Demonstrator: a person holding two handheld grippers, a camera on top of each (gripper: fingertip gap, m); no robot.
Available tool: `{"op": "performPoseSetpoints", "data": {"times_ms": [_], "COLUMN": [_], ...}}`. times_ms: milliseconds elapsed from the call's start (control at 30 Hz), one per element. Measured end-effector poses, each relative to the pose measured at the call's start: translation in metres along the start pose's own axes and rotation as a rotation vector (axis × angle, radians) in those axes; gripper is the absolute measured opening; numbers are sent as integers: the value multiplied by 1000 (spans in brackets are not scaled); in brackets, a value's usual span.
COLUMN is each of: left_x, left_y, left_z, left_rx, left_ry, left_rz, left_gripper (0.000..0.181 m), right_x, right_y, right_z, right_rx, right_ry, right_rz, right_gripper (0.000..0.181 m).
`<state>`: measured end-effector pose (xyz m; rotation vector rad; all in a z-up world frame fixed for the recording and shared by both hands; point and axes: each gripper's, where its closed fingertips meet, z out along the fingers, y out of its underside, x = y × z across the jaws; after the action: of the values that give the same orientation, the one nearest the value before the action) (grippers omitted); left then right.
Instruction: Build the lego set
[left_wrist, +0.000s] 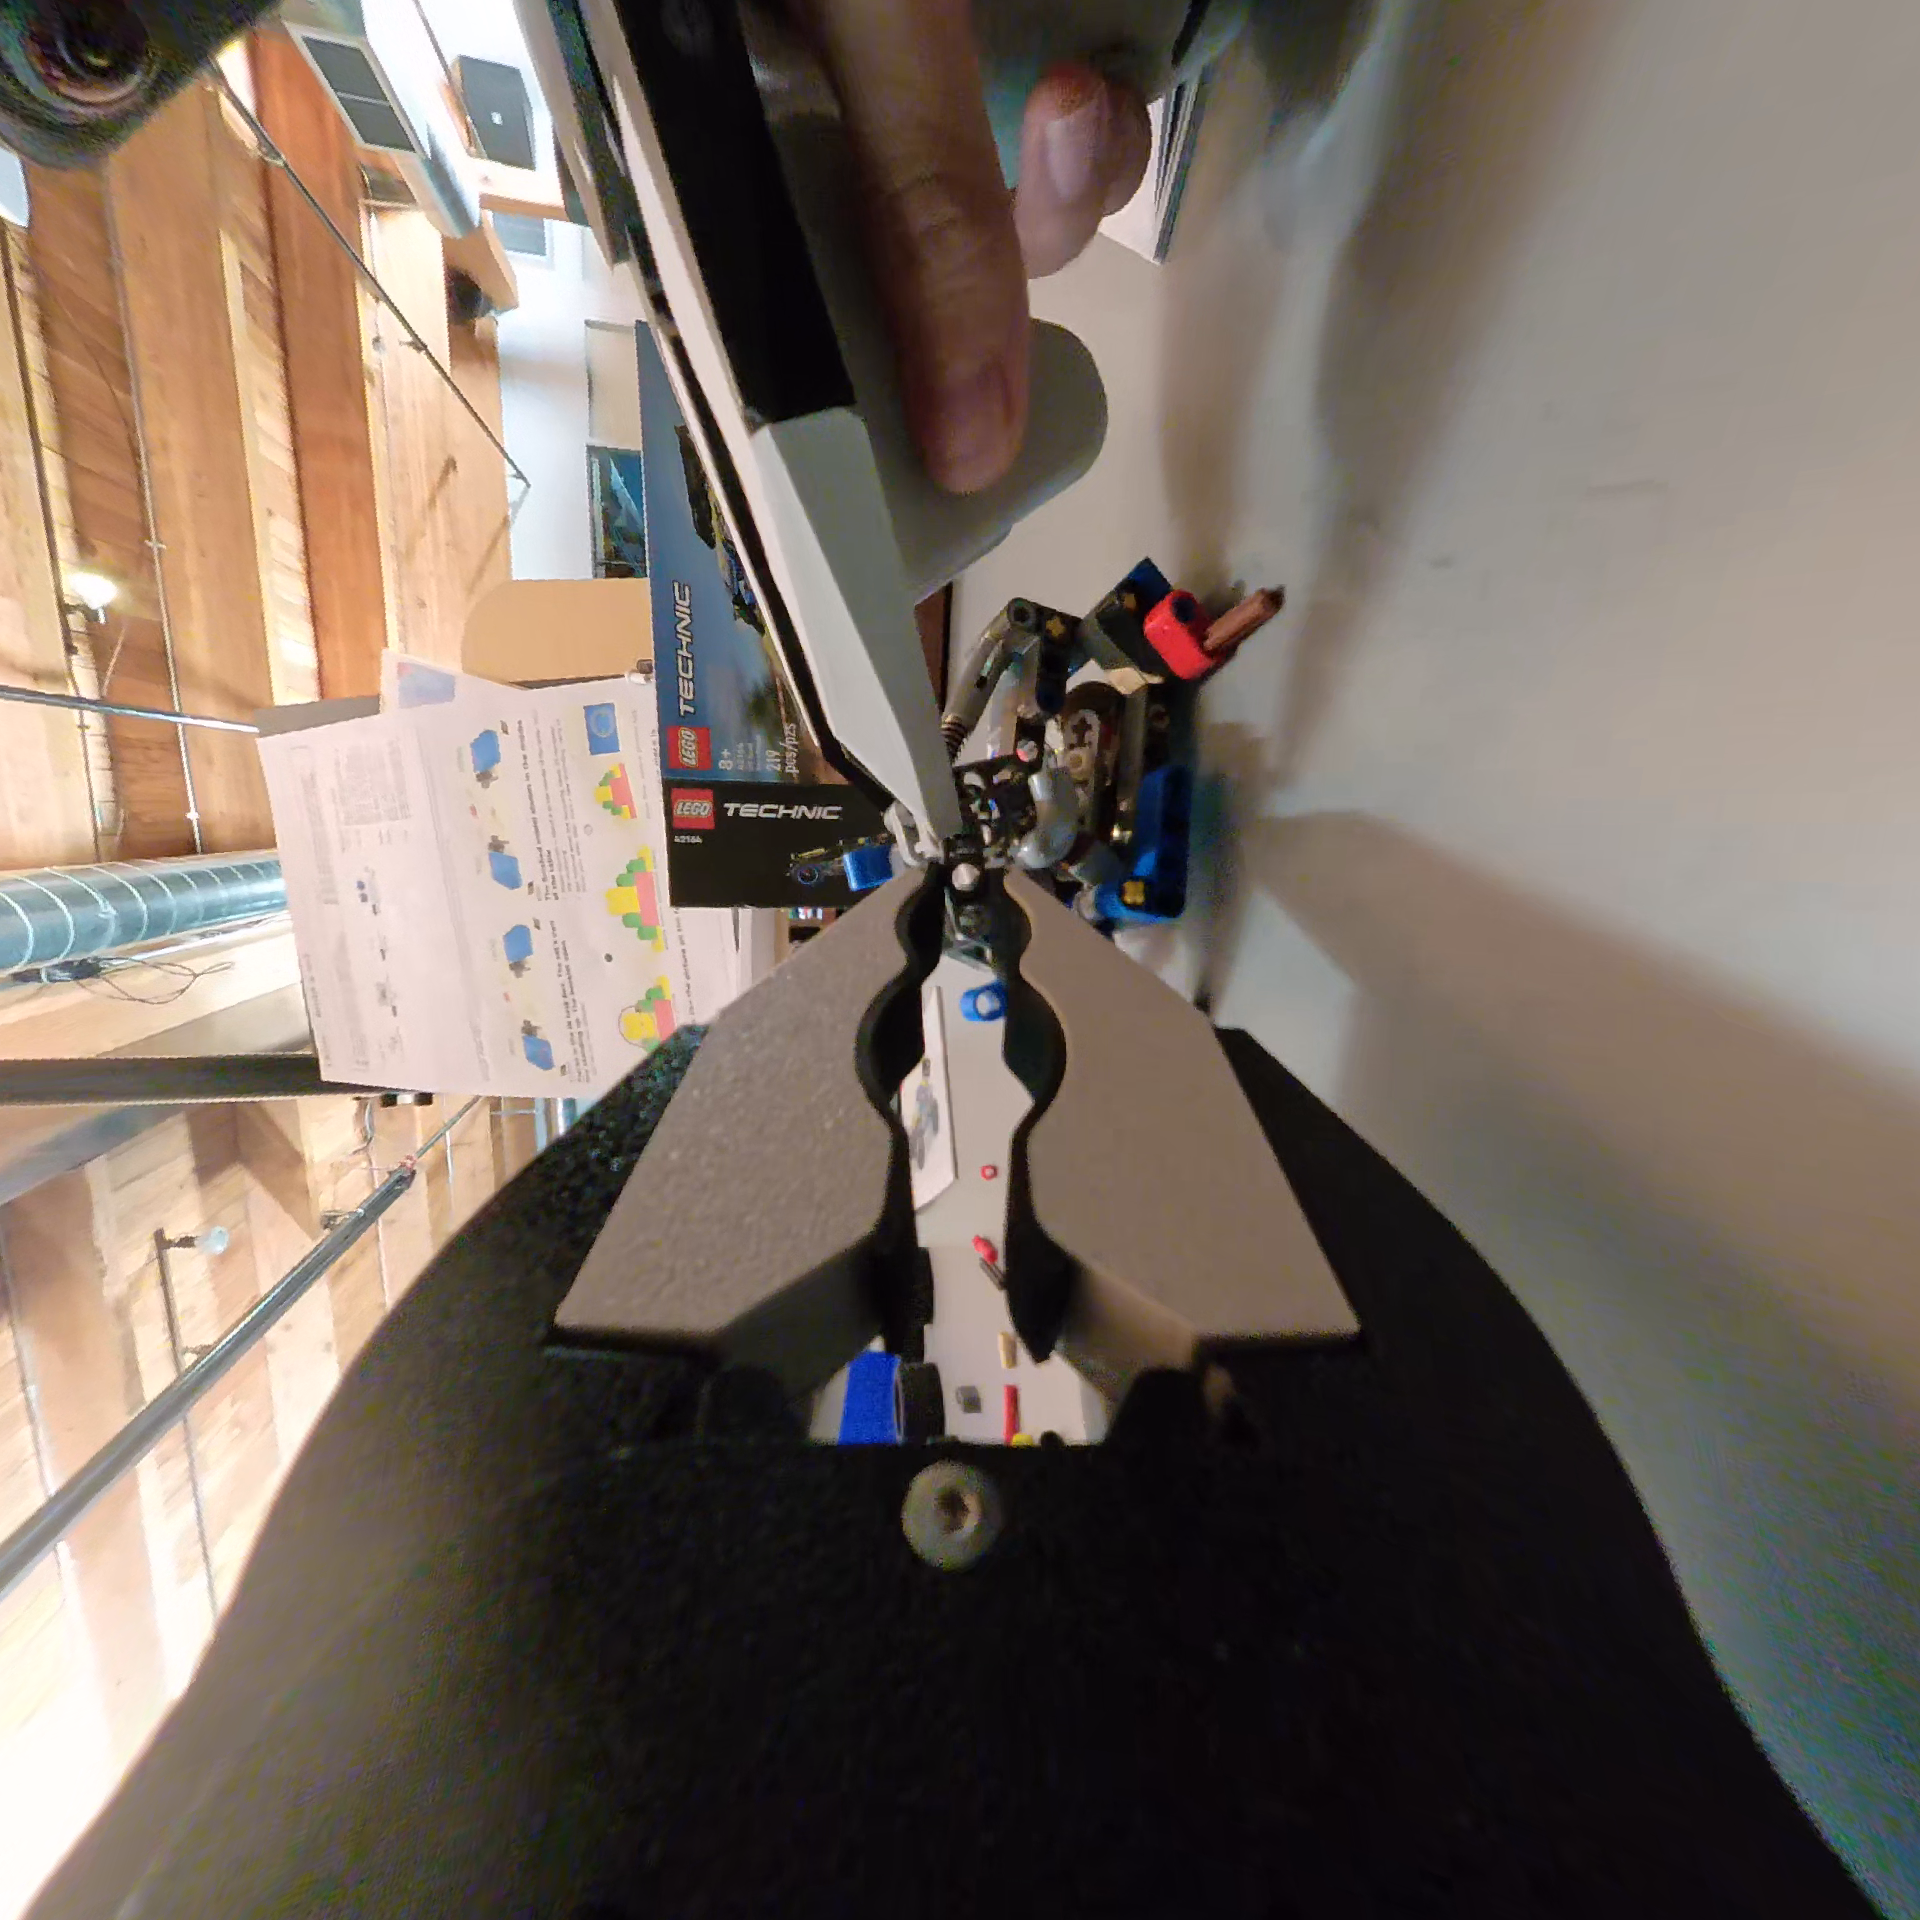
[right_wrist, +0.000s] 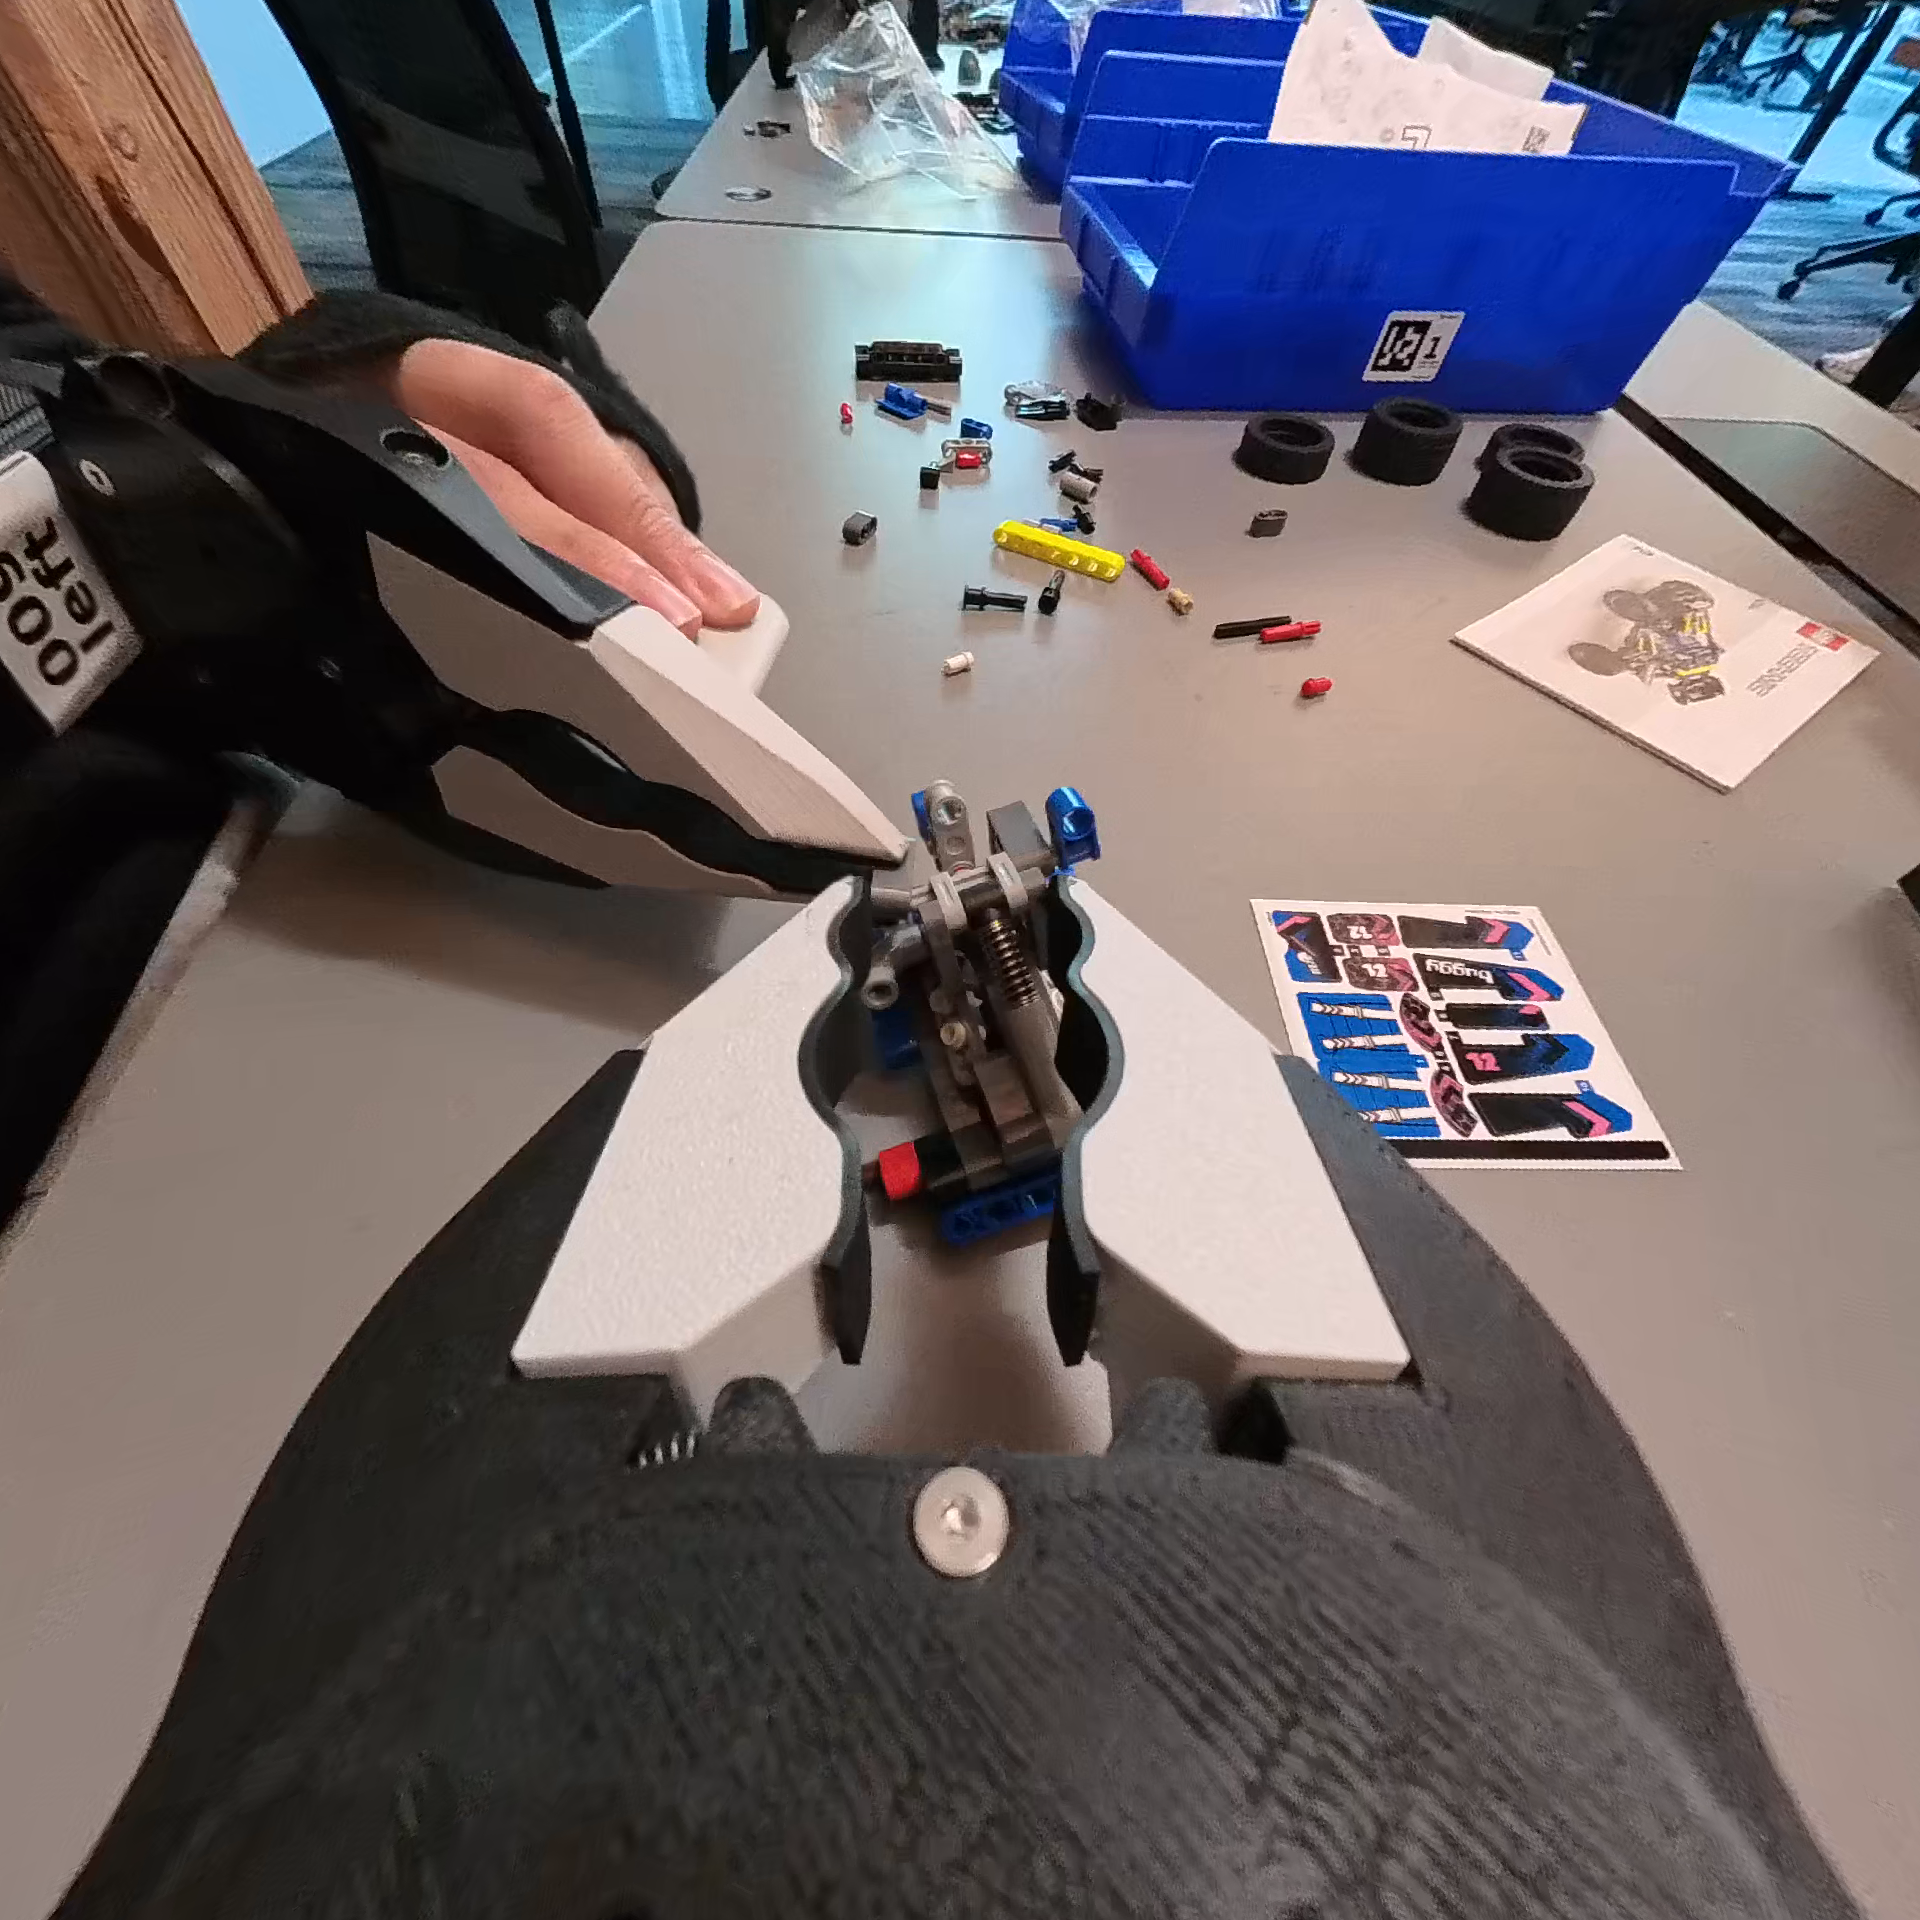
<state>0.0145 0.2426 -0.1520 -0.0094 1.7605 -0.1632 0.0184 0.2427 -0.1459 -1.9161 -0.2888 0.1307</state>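
Grey table (right_wrist: 1039, 291) carries everything. Far right: blue storage bins (right_wrist: 1382, 260) with paper sheets inside. In front of them, 4 black tyres (right_wrist: 1403, 442) in a loose group. Right edge: instruction booklet (right_wrist: 1662, 660) lying flat; nearer, sticker sheet (right_wrist: 1455, 1039), also flat. Mid-table: loose parts, among them a yellow beam (right_wrist: 1058, 551), red and black pins.

Right gripper (right_wrist: 961, 904): fingers clasped around the sides of the partial lego assembly (right_wrist: 977, 1018), a grey frame with a coil spring, blue pieces and a red bush, which stands on the table between them.

Left gripper (left_wrist: 961, 883), seen from the right wrist view coming in from the left with a hand (right_wrist: 582, 509) on it: tips pinched on a black part at the assembly's far end, touching the right gripper's fingertip.

Left wrist view is rolled sideways; lego box (left_wrist: 717, 727) and a printed sheet (left_wrist: 468, 883) stand behind the assembly.
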Motion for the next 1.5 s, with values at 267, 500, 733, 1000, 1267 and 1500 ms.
{"op": "performPoseSetpoints", "data": {"times_ms": [267, 500, 733, 1000, 1267, 1500], "left_x": [0, 0, 1, 0, -2, -9], "left_y": [1, 1, 1, 2, 0, 3], "left_z": [0, 0, 0, 2, -1, -6], "left_rx": [-11, 7, 30, 41, 138, 267], "left_ry": [5, 1, 9, 8, 118, 537], "left_rz": [6, 34, 40, 25, -219, -748], "left_gripper": [5, 5, 5, 5, 9, 53], "right_x": [3, 3, 3, 6, 4, 0], "right_y": [1, 1, 2, 2, 1, -1], "right_z": [1, 1, 2, 2, 3, 2], "right_rx": [-7, -7, -15, -17, -11, 3], "right_ry": [36, 29, 21, 46, 44, 10], "right_rz": [-18, -34, -28, -50, -63, -64], "right_gripper": [29, 29, 30, 29, 27, 28]}}
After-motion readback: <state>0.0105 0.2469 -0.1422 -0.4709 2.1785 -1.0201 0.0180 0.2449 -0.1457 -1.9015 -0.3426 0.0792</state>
